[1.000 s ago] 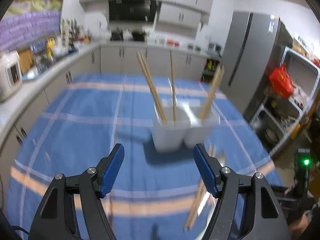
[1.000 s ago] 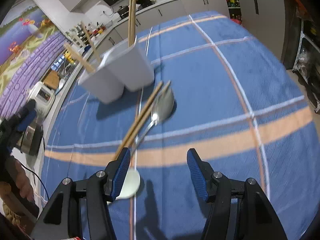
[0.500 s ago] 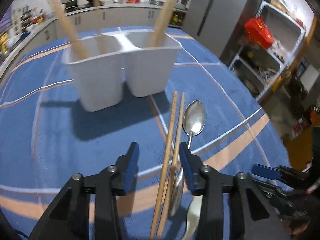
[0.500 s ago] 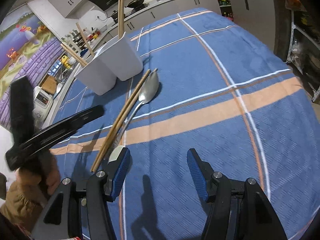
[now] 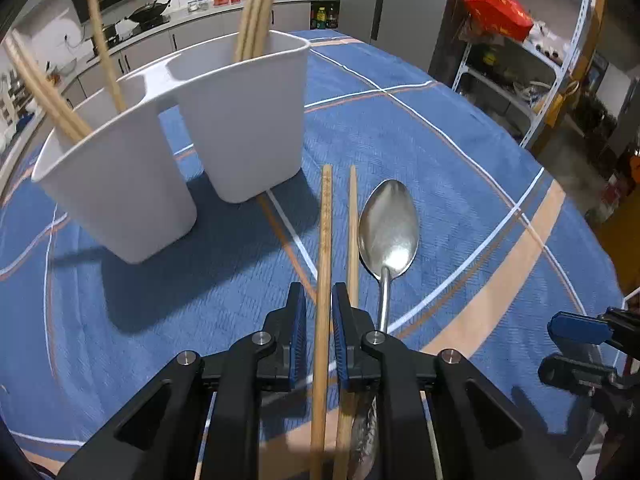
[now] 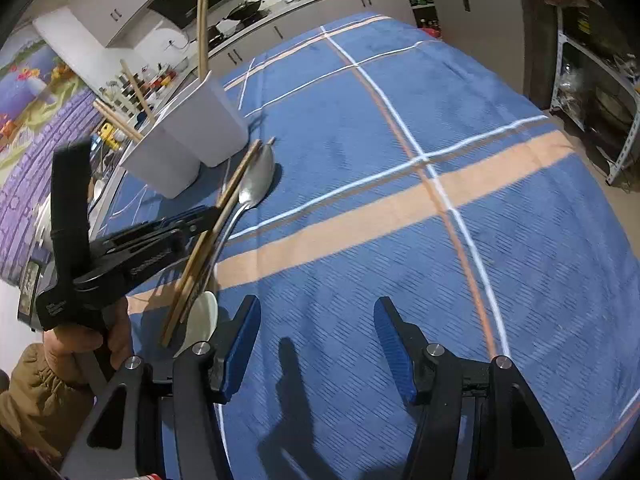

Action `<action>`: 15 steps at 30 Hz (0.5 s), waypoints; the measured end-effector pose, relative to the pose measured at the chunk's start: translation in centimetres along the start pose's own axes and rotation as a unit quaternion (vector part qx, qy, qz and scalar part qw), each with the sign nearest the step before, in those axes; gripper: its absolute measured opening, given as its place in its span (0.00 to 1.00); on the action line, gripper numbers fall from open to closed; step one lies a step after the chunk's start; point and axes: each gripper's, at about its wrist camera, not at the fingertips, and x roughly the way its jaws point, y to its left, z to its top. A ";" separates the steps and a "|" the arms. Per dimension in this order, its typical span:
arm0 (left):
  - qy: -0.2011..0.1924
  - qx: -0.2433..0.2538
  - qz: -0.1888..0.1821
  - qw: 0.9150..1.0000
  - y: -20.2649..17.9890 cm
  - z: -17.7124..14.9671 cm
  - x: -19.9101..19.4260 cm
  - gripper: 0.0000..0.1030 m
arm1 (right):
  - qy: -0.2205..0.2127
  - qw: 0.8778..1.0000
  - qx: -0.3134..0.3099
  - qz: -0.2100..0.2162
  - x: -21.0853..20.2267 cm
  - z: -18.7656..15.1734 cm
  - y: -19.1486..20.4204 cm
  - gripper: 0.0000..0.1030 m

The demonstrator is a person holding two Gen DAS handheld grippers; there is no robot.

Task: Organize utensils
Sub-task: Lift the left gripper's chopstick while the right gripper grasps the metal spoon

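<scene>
Two wooden chopsticks lie side by side on the blue cloth. The left chopstick (image 5: 326, 216) runs between the blue pads of my left gripper (image 5: 319, 292), whose jaws are closing onto it. The second chopstick (image 5: 353, 220) lies just outside the right finger, beside a metal spoon (image 5: 388, 224). Just beyond stands a white two-compartment holder (image 5: 240, 120) with several chopsticks (image 5: 256, 8) upright in it. My right gripper (image 6: 316, 312) hovers open over bare cloth with nothing between its fingers. From there the left gripper (image 6: 212, 214) appears on the chopsticks (image 6: 236, 184).
A white ceramic spoon (image 6: 200, 320) lies near the table's front edge, under the chopsticks' near ends. A hand in a tan sleeve (image 6: 44, 380) holds the left gripper. The blue checked tablecloth (image 6: 400, 120) stretches far right. Kitchen counters and shelves ring the table.
My left gripper came down from in front of the holder onto the lying chopsticks and narrowed its jaws from wide apart to around one chopstick. The right gripper barely shifted and stayed open.
</scene>
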 end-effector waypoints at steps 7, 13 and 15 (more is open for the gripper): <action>0.008 -0.089 -0.013 0.996 4.6 -2.1 -1.6 0.07 | -0.010 0.999 -0.038 -0.003 2.3 4.0 2.2 0.62; 0.018 -0.141 -0.042 0.989 7.7 -5.5 -3.7 0.07 | -0.012 0.999 -0.036 0.011 6.0 8.2 2.5 0.62; 0.021 -0.143 -0.047 0.988 7.9 -5.6 -3.7 0.07 | -0.007 0.999 -0.035 0.016 7.3 9.1 2.6 0.62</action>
